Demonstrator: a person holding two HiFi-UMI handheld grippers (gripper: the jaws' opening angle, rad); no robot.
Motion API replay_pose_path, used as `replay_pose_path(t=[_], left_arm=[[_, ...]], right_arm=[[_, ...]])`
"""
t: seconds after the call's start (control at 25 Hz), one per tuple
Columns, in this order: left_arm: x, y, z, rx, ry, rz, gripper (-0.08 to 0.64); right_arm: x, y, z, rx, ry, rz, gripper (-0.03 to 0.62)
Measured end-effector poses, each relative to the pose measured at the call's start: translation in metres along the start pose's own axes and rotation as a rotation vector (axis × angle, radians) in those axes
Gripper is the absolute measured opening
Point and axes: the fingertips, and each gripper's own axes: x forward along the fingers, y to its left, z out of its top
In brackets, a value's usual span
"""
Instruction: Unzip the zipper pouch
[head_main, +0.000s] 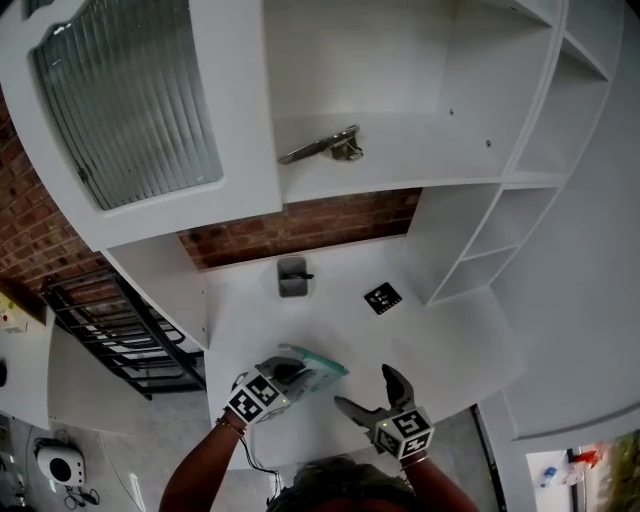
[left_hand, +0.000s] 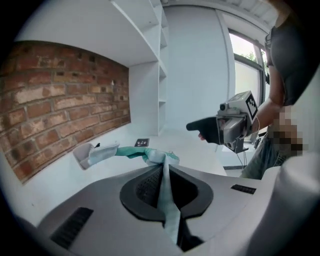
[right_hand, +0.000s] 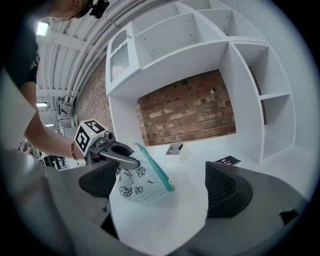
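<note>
L tongs clamped on edge of teal-trimmed zipper pouch, pouch hanging over white desk, R tongs wide apart w/ nothing between, near pouch, brick wall behind

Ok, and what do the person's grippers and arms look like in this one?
Both the left gripper and right gripper are grey with curved jaws, and each carries a white cube with black square markers. The forearms are bare. A thin bracelet sits on the left wrist, and a dark short sleeve shows.
</note>
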Motion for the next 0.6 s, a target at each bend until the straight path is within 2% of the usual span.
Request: replay_pose_path(t=[0.2,0.44,0.6], left_arm=[[-0.03,-0.002,0.035,-0.043,-0.191,0.01,0.008],[-0.06,-0.006,0.069,-0.067,-0.319,0.052,0.008],[-0.084,-0.01,0.088,-0.11,-0.421,0.064,0.008]], right_arm=[[0.001,0.015,0.012,0.004,0.011,0.081,0.552],[0.002,0.02,0.029,0.005,-0.038,0.148,0.546],[0.004,0.027,0.04,0.005,-0.069,0.2,0.529]])
